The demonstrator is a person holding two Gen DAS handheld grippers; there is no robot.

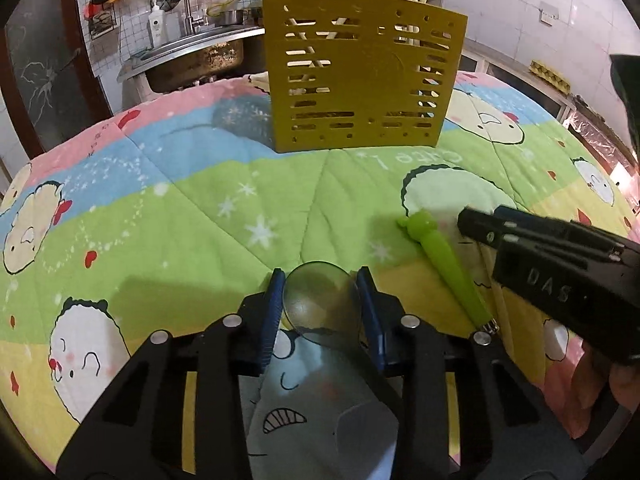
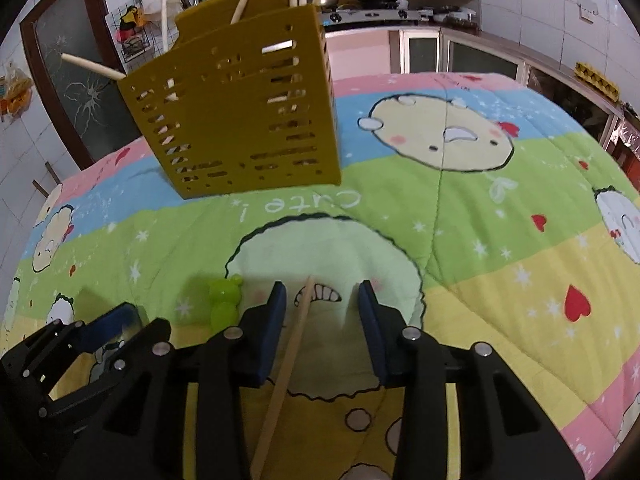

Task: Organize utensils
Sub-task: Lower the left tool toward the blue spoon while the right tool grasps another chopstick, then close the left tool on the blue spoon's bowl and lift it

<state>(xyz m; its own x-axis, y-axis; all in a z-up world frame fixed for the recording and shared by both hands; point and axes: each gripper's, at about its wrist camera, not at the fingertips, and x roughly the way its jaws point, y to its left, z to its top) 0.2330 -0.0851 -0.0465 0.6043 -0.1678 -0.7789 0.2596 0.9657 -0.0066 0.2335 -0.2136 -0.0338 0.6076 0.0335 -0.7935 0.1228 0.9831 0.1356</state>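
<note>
A yellow slotted utensil holder stands at the far side of the quilt-covered table and holds several chopsticks; it also shows in the right wrist view. My left gripper has its blue pads on either side of a grey spoon's bowl, with the spoon lying on the quilt. A green bear-topped utensil lies to its right. My right gripper is open over a single wooden chopstick that lies between its fingers. The green utensil shows to its left.
The cartoon quilt covers the whole table. A sink and hanging kitchen tools are behind the holder. A stove and counter run along the back wall. The right gripper body reaches in beside the green utensil.
</note>
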